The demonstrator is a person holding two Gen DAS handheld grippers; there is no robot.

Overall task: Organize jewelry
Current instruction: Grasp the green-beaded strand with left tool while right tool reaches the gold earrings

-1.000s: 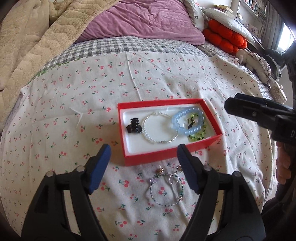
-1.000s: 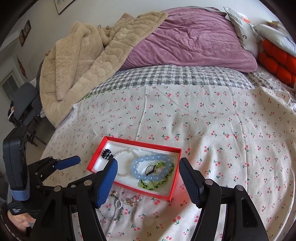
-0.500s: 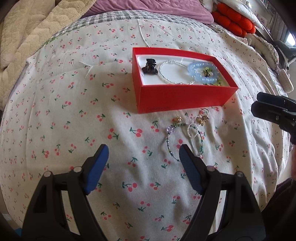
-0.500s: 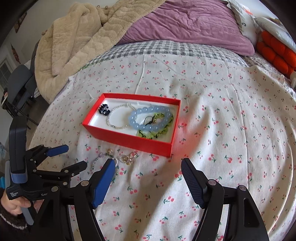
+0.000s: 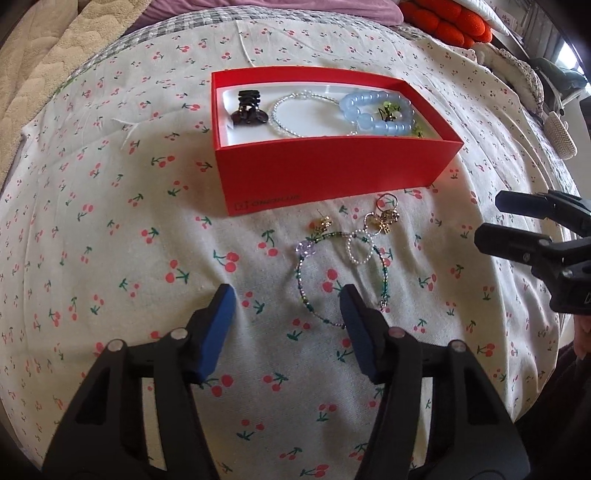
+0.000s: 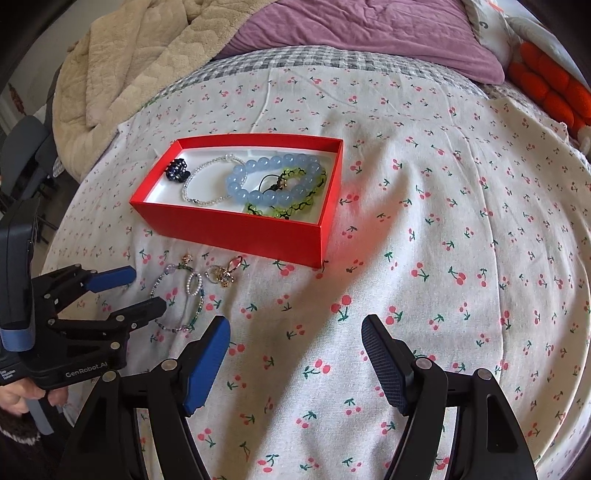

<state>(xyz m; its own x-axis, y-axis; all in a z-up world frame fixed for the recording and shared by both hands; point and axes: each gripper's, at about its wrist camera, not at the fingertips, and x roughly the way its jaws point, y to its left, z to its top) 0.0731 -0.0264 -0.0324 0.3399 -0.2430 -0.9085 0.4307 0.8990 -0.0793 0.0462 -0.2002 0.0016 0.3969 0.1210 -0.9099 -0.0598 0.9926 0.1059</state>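
Observation:
A red box (image 5: 325,173) (image 6: 236,229) on the cherry-print bedsheet holds a black hair claw (image 5: 248,108), a thin pearl bracelet (image 5: 291,110), a blue bead bracelet (image 5: 373,112) (image 6: 273,181) and a green bead bracelet (image 6: 306,201). In front of it lie a green beaded bracelet (image 5: 306,295) (image 6: 197,314), a small pearl ring (image 5: 358,249) (image 6: 194,284) and gold earrings (image 5: 386,218) (image 6: 223,275). My left gripper (image 5: 286,295) (image 6: 142,291) is open, low over the beaded bracelet. My right gripper (image 6: 295,328) (image 5: 491,221) is open and empty, to the right of the loose pieces.
A beige blanket (image 6: 140,62) and purple duvet (image 6: 369,33) lie at the bed's far end. Orange cushions (image 6: 550,88) sit at the far right. A dark chair (image 6: 22,162) stands beyond the bed's left edge.
Both grippers have dropped lower and closer to the loose jewellery in front of the box. The left gripper now sits right at the beaded bracelet. Both stayed open.

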